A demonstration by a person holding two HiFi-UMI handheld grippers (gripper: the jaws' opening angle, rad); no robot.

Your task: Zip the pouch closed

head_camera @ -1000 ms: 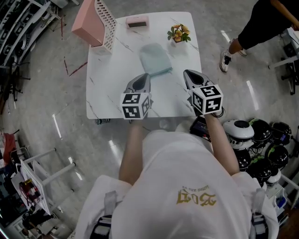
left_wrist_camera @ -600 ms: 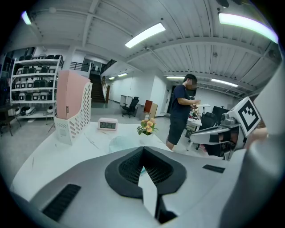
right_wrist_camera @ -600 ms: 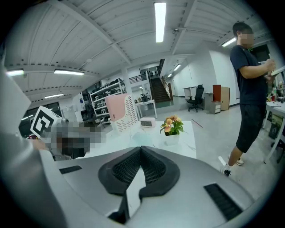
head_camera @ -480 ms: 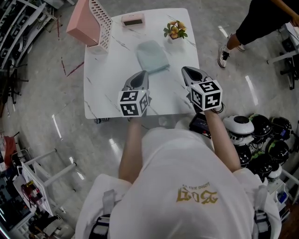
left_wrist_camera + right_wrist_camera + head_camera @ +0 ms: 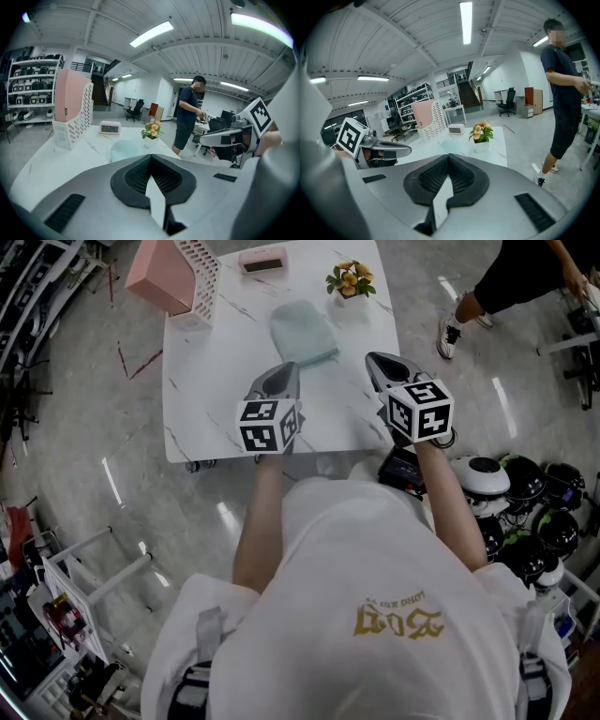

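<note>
Hardly moved in the last second, keeping left gripper (image 5: 285, 378) and right gripper (image 5: 382, 369) clenched on nothing over the worktop (image 5: 211, 381), just below the pouch (image 5: 303, 331) at upper centre, so gripping no zip.

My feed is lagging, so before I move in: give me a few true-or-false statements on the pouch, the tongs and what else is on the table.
1. The pale green pouch lies flat on the white table, touched by neither tongs. True.
2. The right tongs stand open. False: they and the left tongs are both shut, with nothing between them.
3. The potted flowers stand beyond the pouch, near the table's far edge. True.
4. The digital clock sits between the two tongs. False: it stands at the far edge, next to the pink file rack.
</note>
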